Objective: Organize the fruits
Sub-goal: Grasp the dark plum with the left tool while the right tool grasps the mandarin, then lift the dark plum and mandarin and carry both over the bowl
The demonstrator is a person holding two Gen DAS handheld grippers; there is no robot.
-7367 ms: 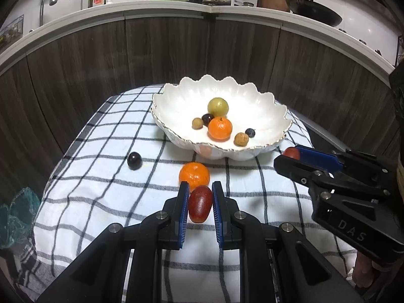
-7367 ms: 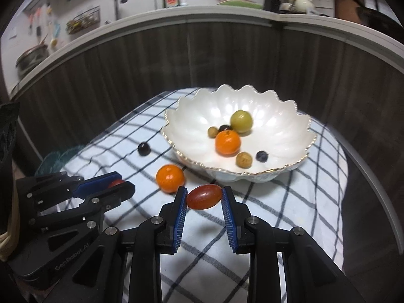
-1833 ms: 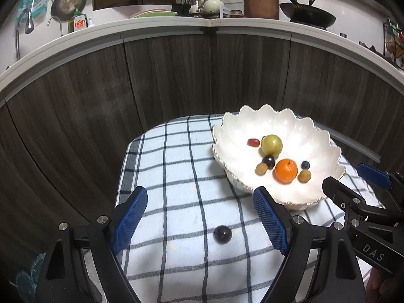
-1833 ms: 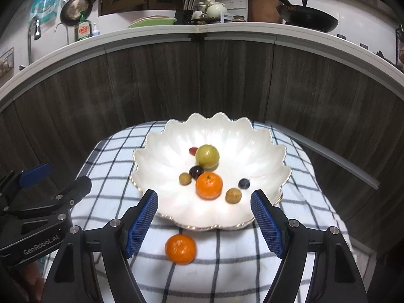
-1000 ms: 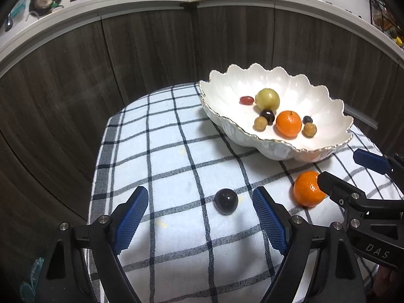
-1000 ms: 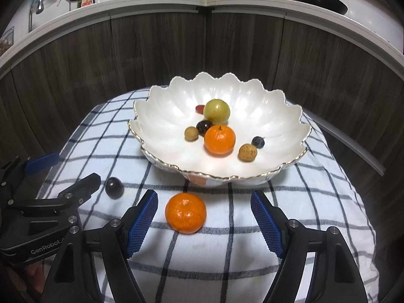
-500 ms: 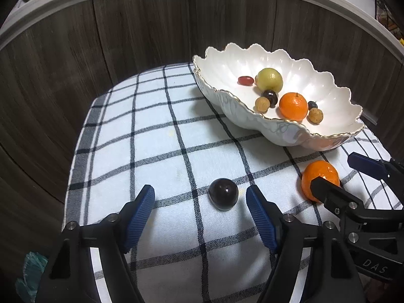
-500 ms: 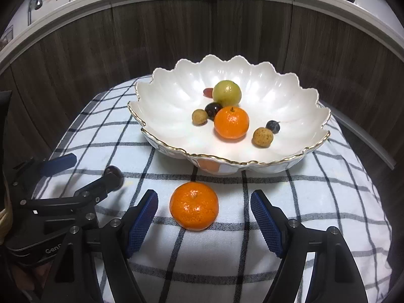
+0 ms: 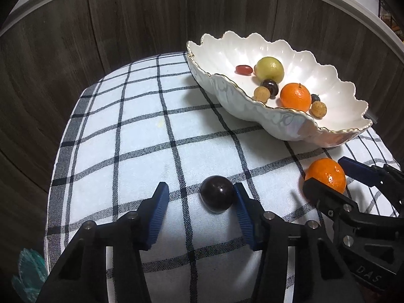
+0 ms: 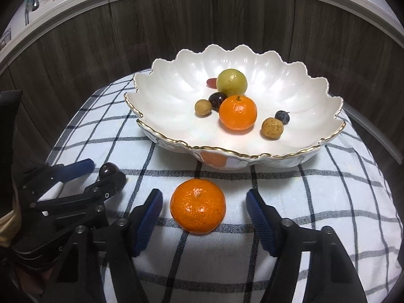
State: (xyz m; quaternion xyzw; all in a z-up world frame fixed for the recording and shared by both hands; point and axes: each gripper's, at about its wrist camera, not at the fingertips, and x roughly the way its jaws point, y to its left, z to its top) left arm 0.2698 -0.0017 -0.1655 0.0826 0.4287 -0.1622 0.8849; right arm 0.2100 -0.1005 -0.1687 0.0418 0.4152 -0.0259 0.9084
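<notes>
A dark plum [image 9: 217, 194] lies on the checked cloth [image 9: 141, 131] between the open jaws of my left gripper [image 9: 200, 199], close to the right finger. It shows in the right wrist view [image 10: 109, 170] too. An orange mandarin [image 10: 197, 206] lies on the cloth between the open jaws of my right gripper [image 10: 204, 208], nearer the left finger; it also shows in the left wrist view [image 9: 325, 175]. A white scalloped bowl [image 10: 161, 93] behind holds a mandarin [image 10: 237, 112], a green fruit [image 10: 231, 81] and several small fruits.
The cloth covers a small round table with its edges close on the left [image 9: 54, 166] and right [image 10: 394, 202]. Dark wood panels [image 9: 136, 17] stand right behind the table. Each gripper appears beside the other in the wrist views.
Both grippers moved down and forward. The plum now sits between the left jaws and the mandarin between the right jaws. The left jaws have narrowed somewhat.
</notes>
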